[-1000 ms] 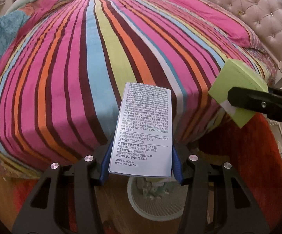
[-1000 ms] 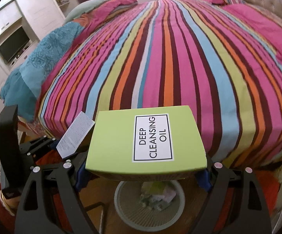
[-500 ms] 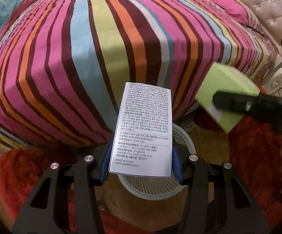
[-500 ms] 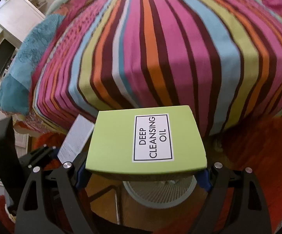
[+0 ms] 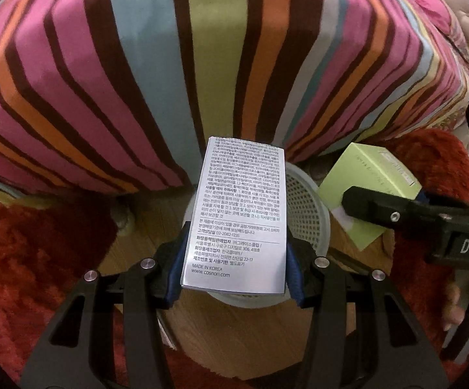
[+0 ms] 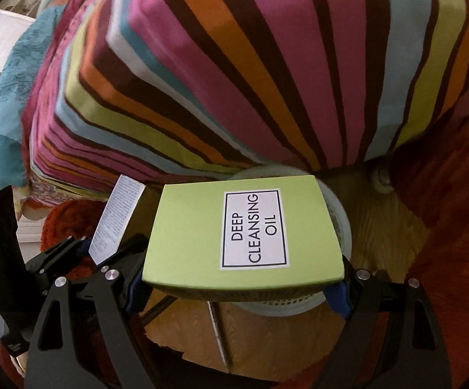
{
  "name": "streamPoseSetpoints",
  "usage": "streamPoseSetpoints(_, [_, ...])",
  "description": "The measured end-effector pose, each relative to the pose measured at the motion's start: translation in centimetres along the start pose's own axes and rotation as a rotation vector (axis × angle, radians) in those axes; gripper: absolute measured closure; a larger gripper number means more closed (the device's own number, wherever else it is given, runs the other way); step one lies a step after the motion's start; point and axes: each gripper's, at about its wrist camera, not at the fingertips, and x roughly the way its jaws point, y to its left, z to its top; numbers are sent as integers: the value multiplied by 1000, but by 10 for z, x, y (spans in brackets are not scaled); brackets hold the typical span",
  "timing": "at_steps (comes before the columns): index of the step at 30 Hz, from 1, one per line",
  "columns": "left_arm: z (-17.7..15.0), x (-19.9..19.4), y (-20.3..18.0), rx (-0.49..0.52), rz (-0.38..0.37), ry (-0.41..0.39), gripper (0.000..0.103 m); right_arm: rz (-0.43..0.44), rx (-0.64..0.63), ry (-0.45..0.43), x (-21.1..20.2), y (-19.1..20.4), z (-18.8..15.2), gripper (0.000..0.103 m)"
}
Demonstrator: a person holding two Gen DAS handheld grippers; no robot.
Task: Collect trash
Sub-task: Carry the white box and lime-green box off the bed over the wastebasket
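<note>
2 boxes are held over the bin.
The silver box (image 5: 234, 217) is squeezed by the left gripper (image 5: 234, 278), the green box (image 6: 241, 233) by the right gripper (image 6: 237, 288); each should be let go right above the white basket (image 5: 305, 207).

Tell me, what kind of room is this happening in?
Most likely a bedroom. A bed under a striped bedspread fills both views, with a tufted headboard at the far corner. A shaggy red rug and a white mesh wastebasket sit on the wooden floor beside it.
</note>
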Motion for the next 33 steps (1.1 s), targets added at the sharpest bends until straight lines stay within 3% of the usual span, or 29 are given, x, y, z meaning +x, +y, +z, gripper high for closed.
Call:
streamPoseSetpoints(19, [4, 79, 7, -104, -55, 303, 53, -40, 264, 189, 61, -38, 8, 22])
streamPoseSetpoints(33, [-5, 138, 14, -193, -73, 501, 53, -98, 378, 302, 111, -57, 6, 22])
